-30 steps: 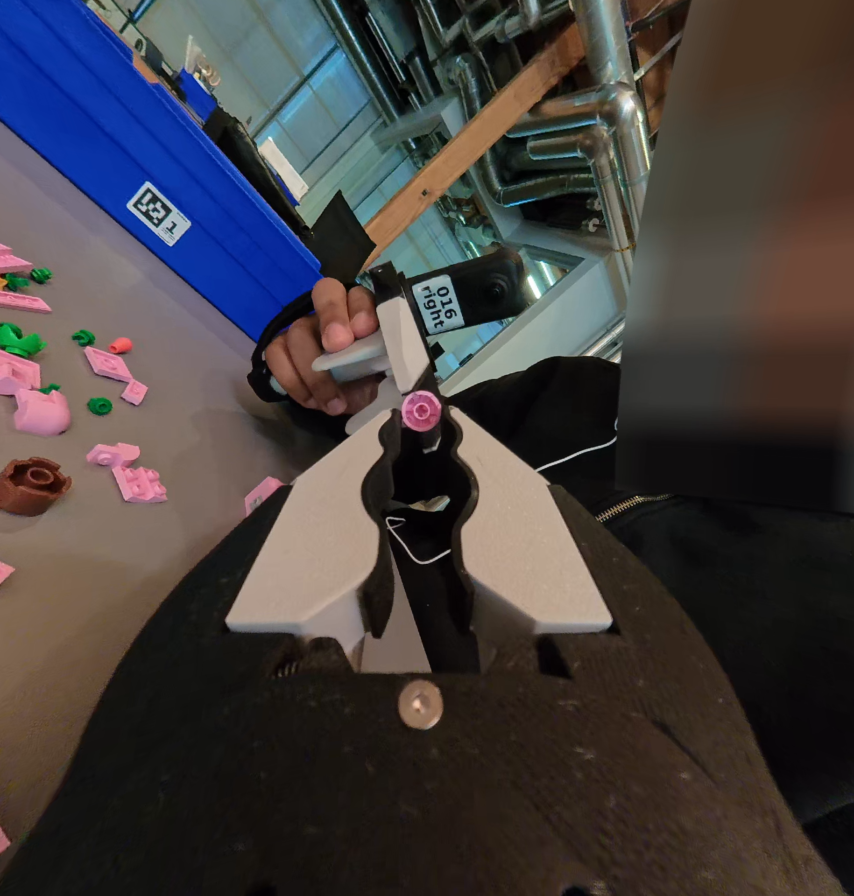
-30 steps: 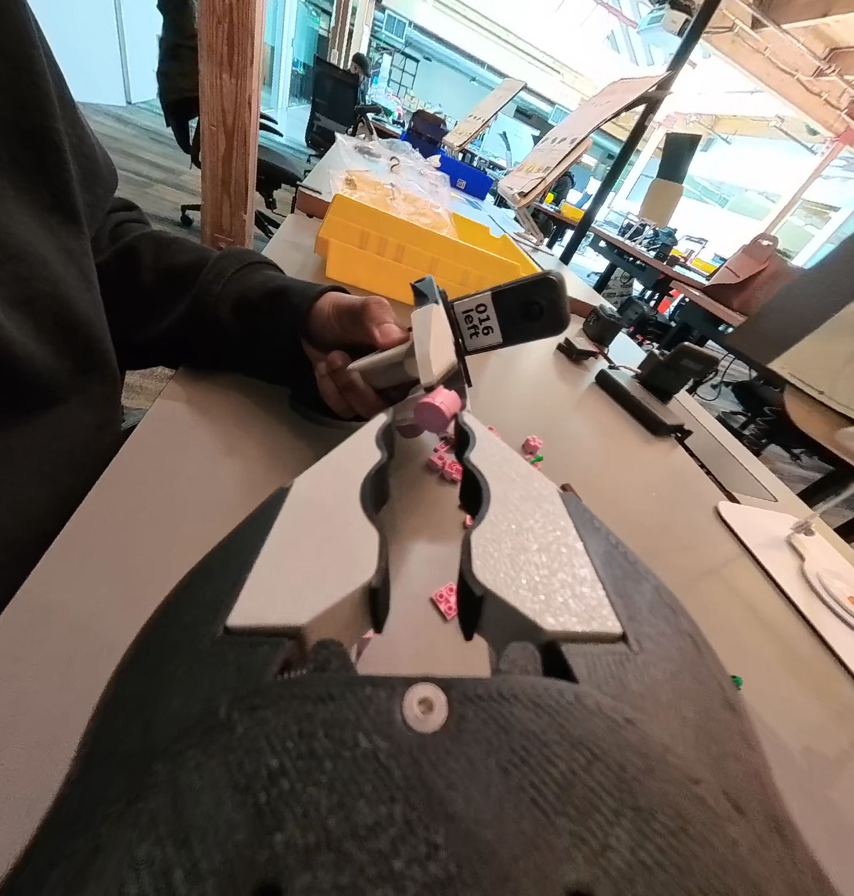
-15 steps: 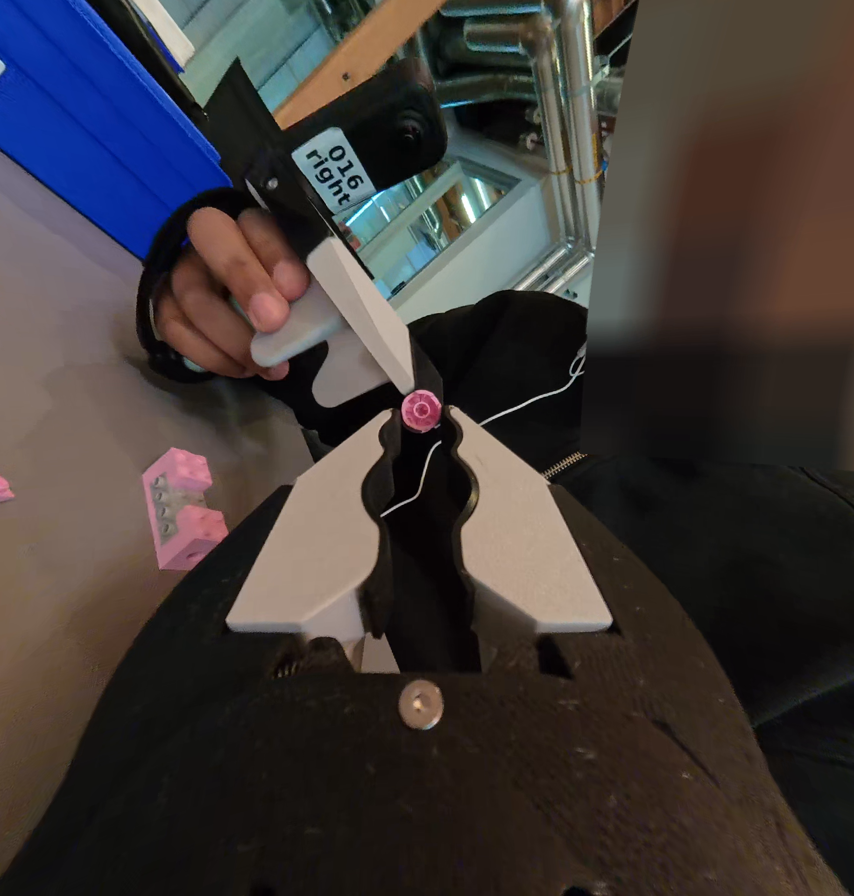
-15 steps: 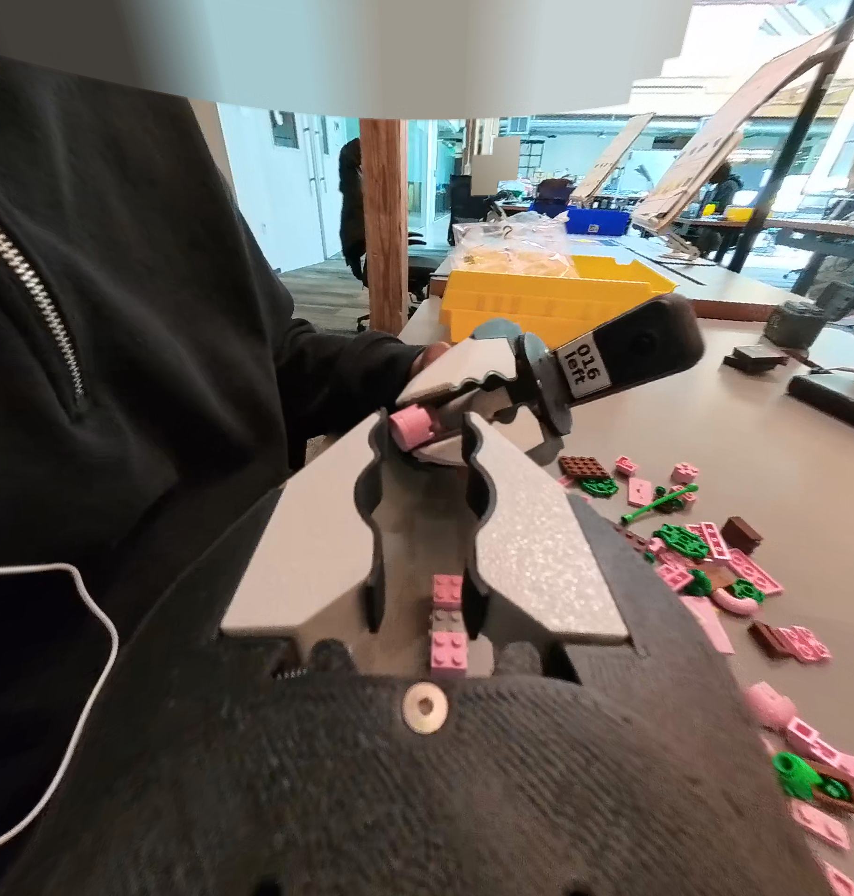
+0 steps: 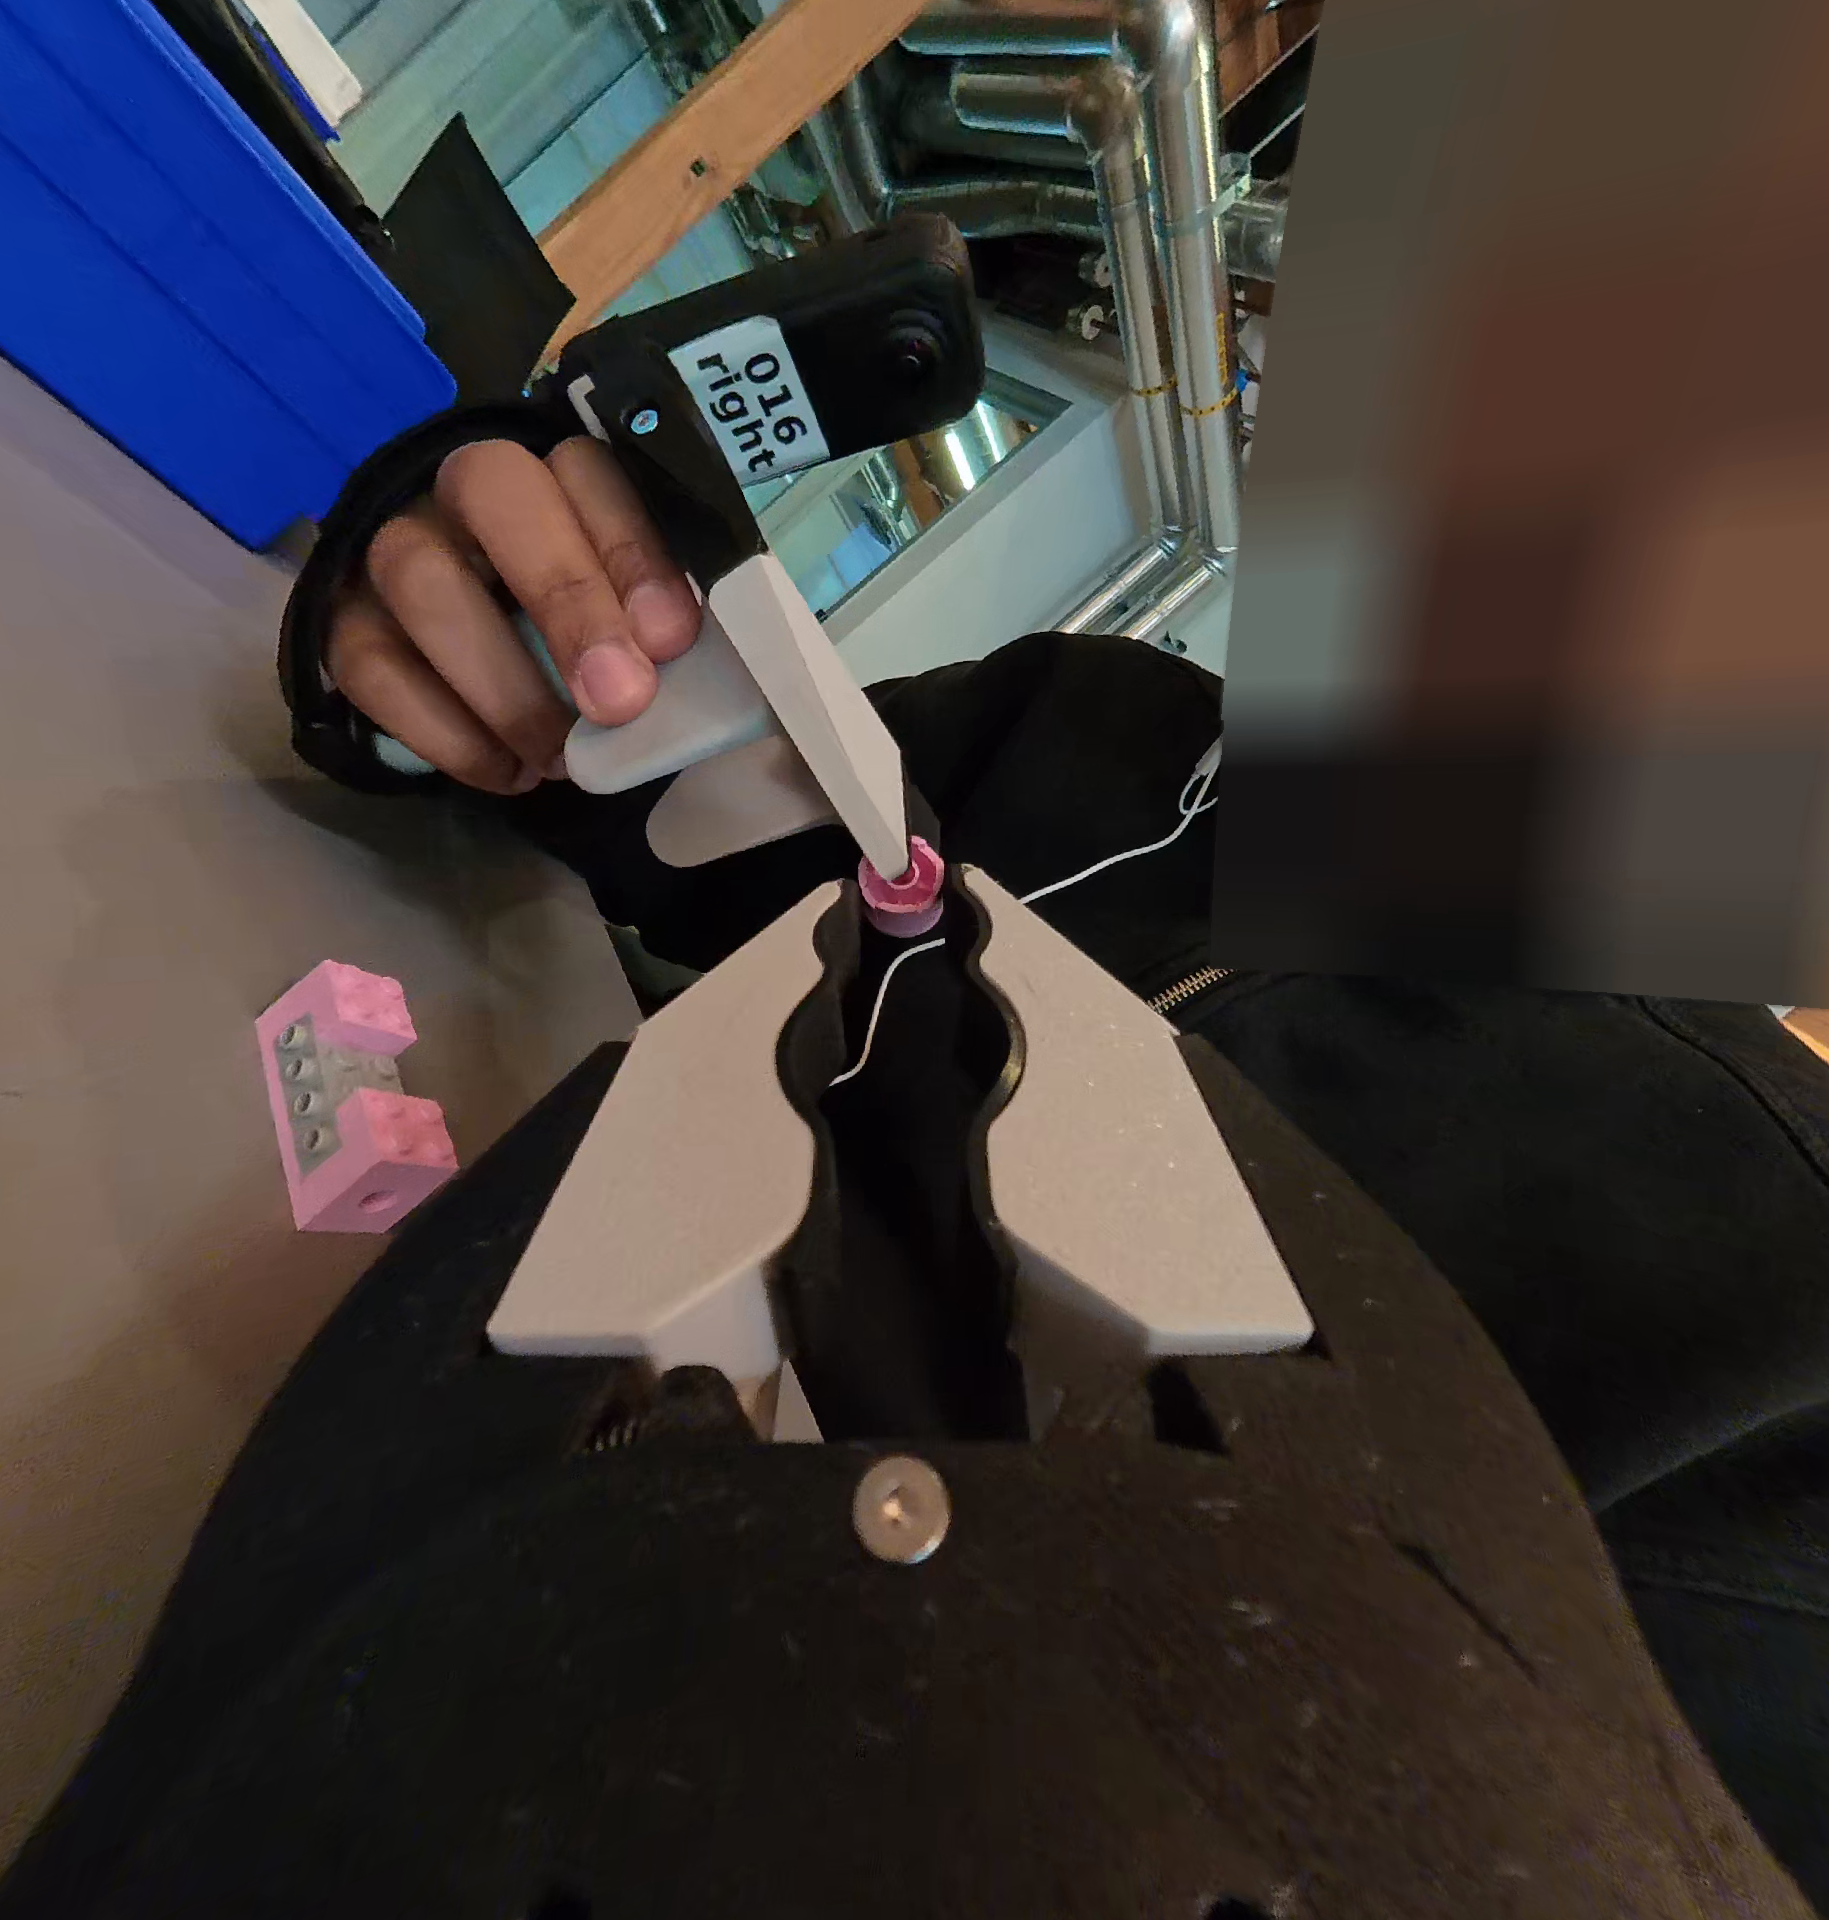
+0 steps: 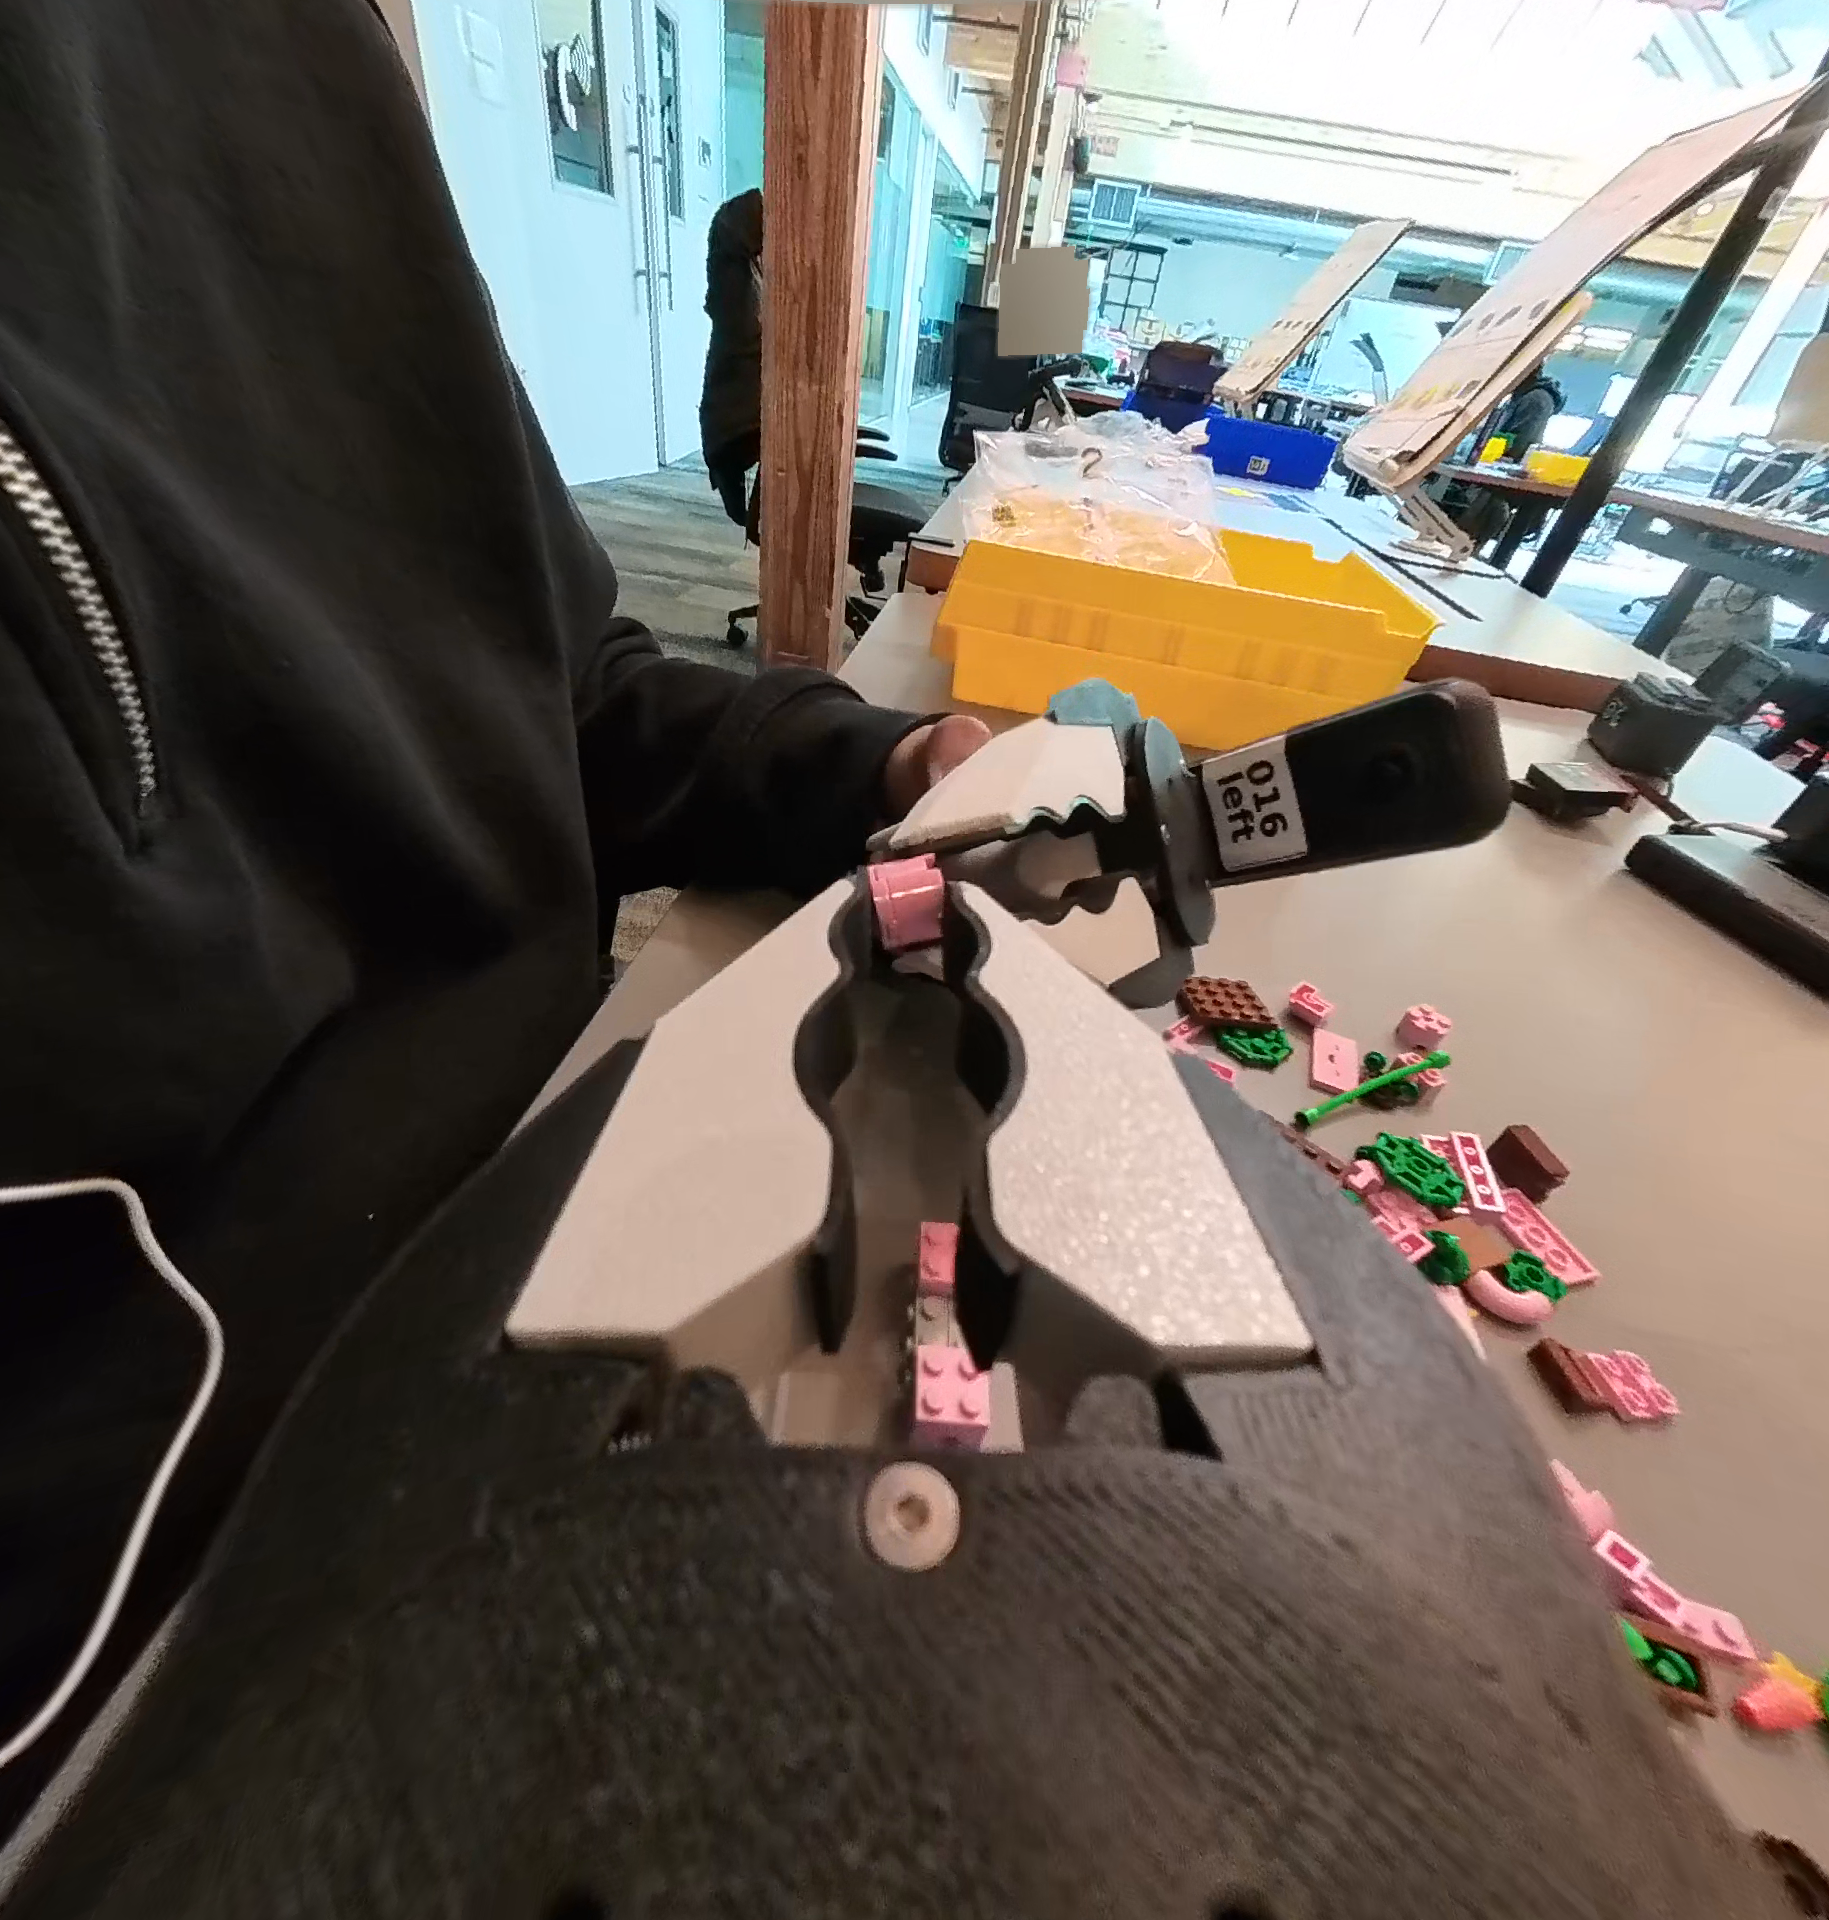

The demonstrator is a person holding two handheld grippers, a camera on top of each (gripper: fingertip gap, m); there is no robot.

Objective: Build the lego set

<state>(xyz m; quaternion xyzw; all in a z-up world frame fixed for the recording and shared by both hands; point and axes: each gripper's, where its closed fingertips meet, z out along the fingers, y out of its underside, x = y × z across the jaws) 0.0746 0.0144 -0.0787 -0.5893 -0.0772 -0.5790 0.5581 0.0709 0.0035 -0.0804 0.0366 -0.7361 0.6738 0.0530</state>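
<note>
Mid-air hand-off of a small pink round piece [image 5: 899,902].
We see both the left gripper [image 5: 897,906] and the right gripper [image 6: 902,906] with jaws closed on it; next, one must let go.

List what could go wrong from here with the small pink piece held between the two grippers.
1. The small pink piece is pinched only at the very tips of the left gripper and right gripper. A twist or uneven release could pop it out.
2. It is held up off the table, close to the black jacket, so a dropped piece may land in clothing.
3. The white cord hangs just behind the tips and might snag.
</note>
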